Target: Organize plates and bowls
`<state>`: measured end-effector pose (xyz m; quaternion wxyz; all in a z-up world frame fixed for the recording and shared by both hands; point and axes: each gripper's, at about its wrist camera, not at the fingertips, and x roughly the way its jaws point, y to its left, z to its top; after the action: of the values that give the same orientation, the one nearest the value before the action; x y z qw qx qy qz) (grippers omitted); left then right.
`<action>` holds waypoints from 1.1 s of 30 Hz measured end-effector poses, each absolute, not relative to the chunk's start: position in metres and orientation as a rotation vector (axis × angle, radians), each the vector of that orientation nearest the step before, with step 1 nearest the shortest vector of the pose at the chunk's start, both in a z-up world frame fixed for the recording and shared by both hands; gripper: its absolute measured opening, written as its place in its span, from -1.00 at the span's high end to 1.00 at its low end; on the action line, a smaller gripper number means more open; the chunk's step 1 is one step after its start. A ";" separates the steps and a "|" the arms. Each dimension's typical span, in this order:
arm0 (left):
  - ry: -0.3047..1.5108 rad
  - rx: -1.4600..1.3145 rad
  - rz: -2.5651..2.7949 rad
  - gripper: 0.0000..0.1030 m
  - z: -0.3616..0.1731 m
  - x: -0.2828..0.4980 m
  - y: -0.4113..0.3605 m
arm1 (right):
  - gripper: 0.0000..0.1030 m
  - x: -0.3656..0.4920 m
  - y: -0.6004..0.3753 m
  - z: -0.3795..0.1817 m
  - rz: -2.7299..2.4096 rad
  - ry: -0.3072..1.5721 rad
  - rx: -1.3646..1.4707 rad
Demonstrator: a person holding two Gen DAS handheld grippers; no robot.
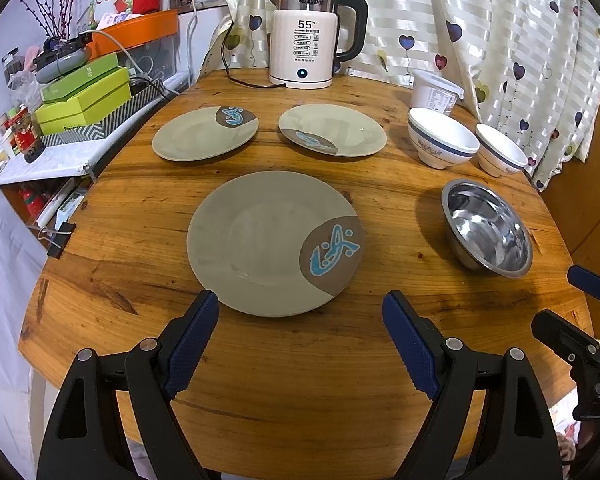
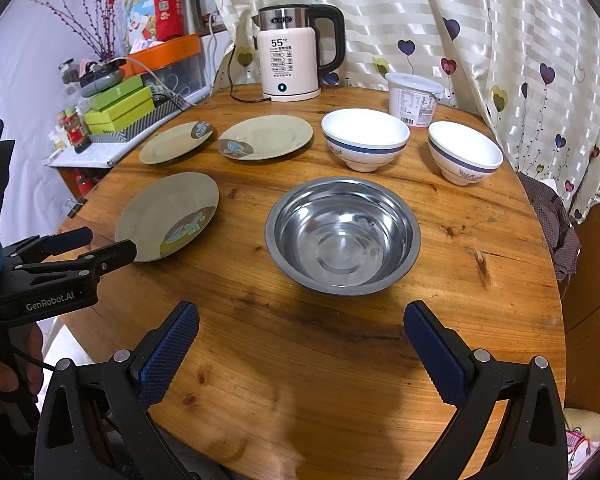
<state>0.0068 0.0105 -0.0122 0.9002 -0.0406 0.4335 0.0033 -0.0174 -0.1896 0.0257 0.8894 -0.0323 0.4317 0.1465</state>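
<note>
Nothing is stacked yet: left gripper [image 1: 300,340] hangs wide before the near plate [image 1: 274,242], right gripper [image 2: 302,344] wide before the steel bowl [image 2: 342,236], so a first grasp comes next

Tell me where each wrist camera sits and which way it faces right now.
Left wrist: behind the open left tongs, facing the near plate; right tongs at the right edge.
Right wrist: behind the open right tongs, facing the steel bowl; left tongs and a hand at left.
Shared: table, plates, bowls, kettle.
</note>
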 end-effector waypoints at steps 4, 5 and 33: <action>0.897 -0.086 -0.007 -0.64 -0.013 0.008 0.009 | -1.00 -0.017 -0.190 0.026 0.305 0.897 -0.068; 0.897 -0.086 -0.012 -0.64 -0.012 0.008 0.009 | -1.00 -0.017 -0.189 0.026 0.305 0.897 -0.069; 0.905 -0.204 -0.054 -0.64 -0.013 0.023 0.045 | -1.00 0.004 -0.161 0.037 0.347 0.874 -0.091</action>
<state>0.0232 0.0450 -0.0130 0.8939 -0.0986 0.4366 -0.0262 0.0043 -0.1613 0.0366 0.8904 -0.0438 0.4210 0.1672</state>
